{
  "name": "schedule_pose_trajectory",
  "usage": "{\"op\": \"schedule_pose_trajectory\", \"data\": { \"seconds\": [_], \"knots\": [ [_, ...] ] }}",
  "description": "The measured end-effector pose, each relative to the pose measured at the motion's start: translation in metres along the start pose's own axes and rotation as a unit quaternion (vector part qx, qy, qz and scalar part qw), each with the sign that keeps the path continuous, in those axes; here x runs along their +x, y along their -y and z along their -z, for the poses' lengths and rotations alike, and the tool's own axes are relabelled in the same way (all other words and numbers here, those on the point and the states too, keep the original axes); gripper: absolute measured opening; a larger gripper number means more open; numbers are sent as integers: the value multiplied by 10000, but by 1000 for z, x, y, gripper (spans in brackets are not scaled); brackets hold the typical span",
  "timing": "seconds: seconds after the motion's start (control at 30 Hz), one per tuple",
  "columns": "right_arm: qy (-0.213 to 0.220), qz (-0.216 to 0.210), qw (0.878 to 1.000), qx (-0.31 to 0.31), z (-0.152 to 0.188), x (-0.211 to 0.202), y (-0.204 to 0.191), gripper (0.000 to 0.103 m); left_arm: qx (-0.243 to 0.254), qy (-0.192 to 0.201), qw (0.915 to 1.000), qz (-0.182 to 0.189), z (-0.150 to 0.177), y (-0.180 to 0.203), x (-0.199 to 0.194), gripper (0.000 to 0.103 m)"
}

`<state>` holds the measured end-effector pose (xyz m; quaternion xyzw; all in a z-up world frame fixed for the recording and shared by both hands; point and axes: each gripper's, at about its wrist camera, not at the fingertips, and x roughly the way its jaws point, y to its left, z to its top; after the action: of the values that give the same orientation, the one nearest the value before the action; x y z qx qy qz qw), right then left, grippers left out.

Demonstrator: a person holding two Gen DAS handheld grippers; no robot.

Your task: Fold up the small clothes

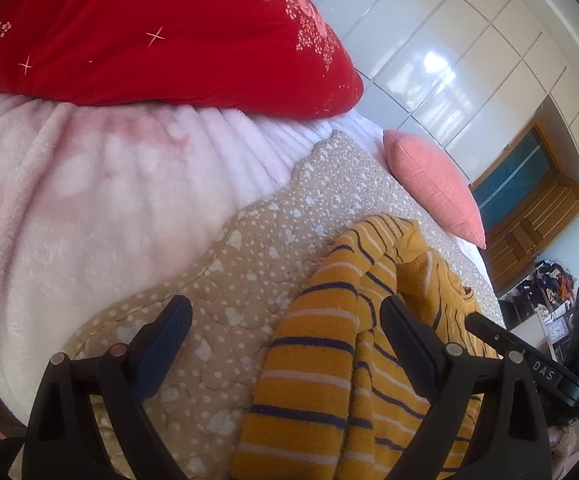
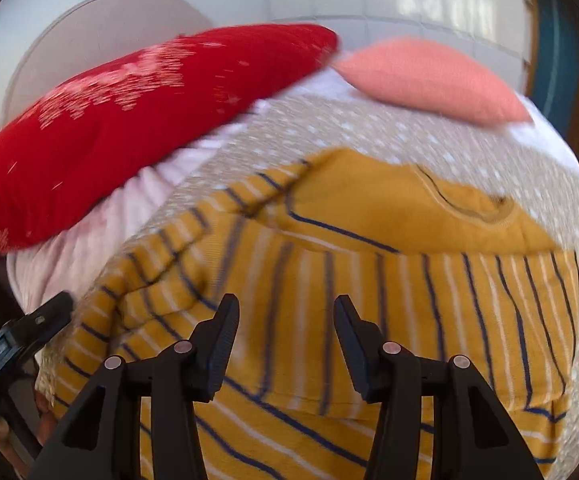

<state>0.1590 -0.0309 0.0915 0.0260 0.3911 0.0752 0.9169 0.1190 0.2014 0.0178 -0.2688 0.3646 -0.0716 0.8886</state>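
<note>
You had the striped sweater (image 2: 329, 280) lying rumpled on the bed's dotted quilt (image 1: 249, 240). Both the left gripper (image 1: 285, 320) and right gripper (image 2: 285, 320) stood half open, holding nothing — best to pinch one hem edge cleanly.

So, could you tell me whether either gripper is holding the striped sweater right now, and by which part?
Nothing is held. The left gripper and right gripper both stand open over the yellow striped sweater, with no cloth pinched between their fingers.

Sweater (image 2: 329, 280) lies on quilt (image 2: 369, 128), pillows (image 2: 149, 120) behind.
</note>
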Motion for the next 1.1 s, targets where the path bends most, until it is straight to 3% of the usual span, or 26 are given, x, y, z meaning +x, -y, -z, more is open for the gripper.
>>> {"op": "schedule_pose_trajectory", "data": {
  "seconds": [0.1, 0.13, 0.17, 0.2, 0.27, 0.37, 0.47, 0.53, 0.57, 0.6, 0.7, 0.83, 0.87, 0.93, 0.97, 1.0, 1.07, 1.1],
  "knots": [
    [-154, 155, 9994, -263, 2, 20, -21, 54, 95, 14, 9999, -34, 2, 3, 0, 94],
    [-265, 399, 9982, -374, 4, 31, -24, 48, 103, 20, 9999, -40, 2, 4, 0, 94],
    [-361, 593, 9965, -465, 4, 40, -26, 17, 108, 20, 9999, -38, 2, 4, 0, 94],
    [-456, 715, 9952, -498, 4, 47, -25, 7, 102, 17, 9999, -34, 2, 3, 0, 94],
    [-318, 611, 9973, -248, -1, 42, -15, 7, 60, -4, 10000, -31, 2, 1, 0, 94],
    [-87, -470, 9972, 574, -12, 16, 12, 7, -27, -61, 10000, 12, 0, -2, 2, 94],
    [-139, -1527, 9777, 1434, -14, 12, 40, 11, 25, -92, 10000, 15, 0, 1, 4, 94],
    [-424, -1613, 9722, 1641, -10, 28, 44, 18, 122, -127, 9998, 30, 3, 6, 5, 94],
    [-699, -1458, 9744, 1561, -6, 41, 42, 35, 189, -148, 9997, 27, 4, 8, 6, 94],
    [-961, -1103, 9799, 1358, -1, 52, 38, 40, 236, -147, 9996, 10, 5, 10, 6, 94],
    [-732, -567, 9907, 1002, 8, 48, 36, 41, 316, -66, 9994, -81, 7, 11, 4, 94],
    [-281, -140, 9915, 1266, 13, 23, 69, 41, 209, -111, 9997, -105, 5, 6, 7, 94],
    [-240, 127, 9909, 1315, 14, 18, 81, 41, 209, -114, 9996, -130, 5, 7, 8, 94],
    [-323, 907, 9877, 1230, 19, 18, 110, 41, 261, -114, 9994, -172, 6, 10, 8, 94],
    [-570, 1538, 9790, 1212, 26, 24, 134, 41, 301, -124, 9993, -177, 6, 11, 9, 94],
    [-694, 1734, 9737, 1303, 29, 27, 151, 41, 325, -132, 9992, -176, 7, 12, 9, 94],
    [-482, 1543, 9723, 1689, 35, 19, 184, 41, 327, -125, 9992, -185, 7, 11, 9, 94],
    [-487, 1727, 9676, 1777, 35, 15, 192, 41, 313, -123, 9993, -183, 7, 11, 9, 94]
  ]
}}
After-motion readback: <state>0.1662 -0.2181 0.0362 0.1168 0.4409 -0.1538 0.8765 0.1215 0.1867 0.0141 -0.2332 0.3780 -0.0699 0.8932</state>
